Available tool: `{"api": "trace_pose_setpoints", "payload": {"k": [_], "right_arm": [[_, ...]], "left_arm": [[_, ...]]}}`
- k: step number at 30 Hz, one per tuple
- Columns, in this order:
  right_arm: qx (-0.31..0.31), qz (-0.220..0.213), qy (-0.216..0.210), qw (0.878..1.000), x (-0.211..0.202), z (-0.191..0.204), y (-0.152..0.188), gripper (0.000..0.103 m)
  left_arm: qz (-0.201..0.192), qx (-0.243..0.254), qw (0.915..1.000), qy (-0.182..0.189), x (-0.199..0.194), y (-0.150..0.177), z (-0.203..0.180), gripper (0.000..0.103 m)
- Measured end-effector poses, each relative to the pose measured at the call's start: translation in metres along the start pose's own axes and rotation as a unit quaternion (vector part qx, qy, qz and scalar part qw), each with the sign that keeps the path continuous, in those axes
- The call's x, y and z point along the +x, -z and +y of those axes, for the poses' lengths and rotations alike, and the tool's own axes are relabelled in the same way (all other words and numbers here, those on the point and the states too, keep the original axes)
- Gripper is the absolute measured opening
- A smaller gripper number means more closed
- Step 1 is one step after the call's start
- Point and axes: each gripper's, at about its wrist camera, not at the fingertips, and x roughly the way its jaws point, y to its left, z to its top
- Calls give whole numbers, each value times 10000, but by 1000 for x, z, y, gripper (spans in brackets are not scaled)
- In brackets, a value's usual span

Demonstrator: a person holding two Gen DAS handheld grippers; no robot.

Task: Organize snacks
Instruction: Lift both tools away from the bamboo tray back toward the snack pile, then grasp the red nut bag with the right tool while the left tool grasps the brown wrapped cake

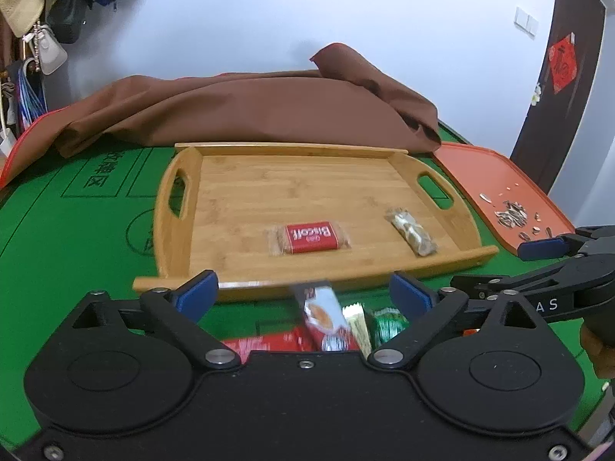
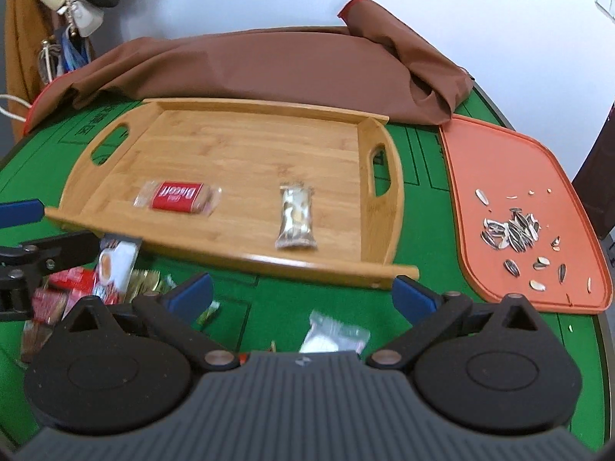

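Note:
A bamboo tray (image 1: 230,176) (image 2: 215,142) on the green table holds a red Biscoff packet (image 1: 309,237) (image 2: 177,196) and a clear nut bar (image 1: 412,231) (image 2: 296,217). My left gripper (image 1: 303,292) is open, hovering over a pile of loose snacks (image 1: 330,322) just in front of the tray. My right gripper (image 2: 303,290) is open above a white-green packet (image 2: 334,336) on the table. The snack pile (image 2: 100,276) lies to its left, by the left gripper's fingers (image 2: 23,209).
An orange board (image 2: 511,176) (image 1: 496,184) with sunflower seed shells (image 2: 511,232) lies right of the tray. A brown cloth (image 1: 246,107) (image 2: 269,65) is heaped behind it. Bags hang on the wall at far left (image 1: 50,19).

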Motion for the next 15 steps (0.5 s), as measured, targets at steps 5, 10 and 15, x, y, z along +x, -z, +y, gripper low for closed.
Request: {"api": "trace_pose_setpoints", "payload": {"k": [5,10,15], "right_arm": [[-171,-82,-38,9998,-11,3,21,103],[-120,-11,-81,9999,-14,1,41,103],[-285,-323,60,9991,-24,4,57,103]], "left_arm": [[-33,-70,10000,1,-14,21,6,99],[-31,-130,9999,-13,-23,41,10,100],[-22,-109,9999,-17,-31,57,11,101]]}}
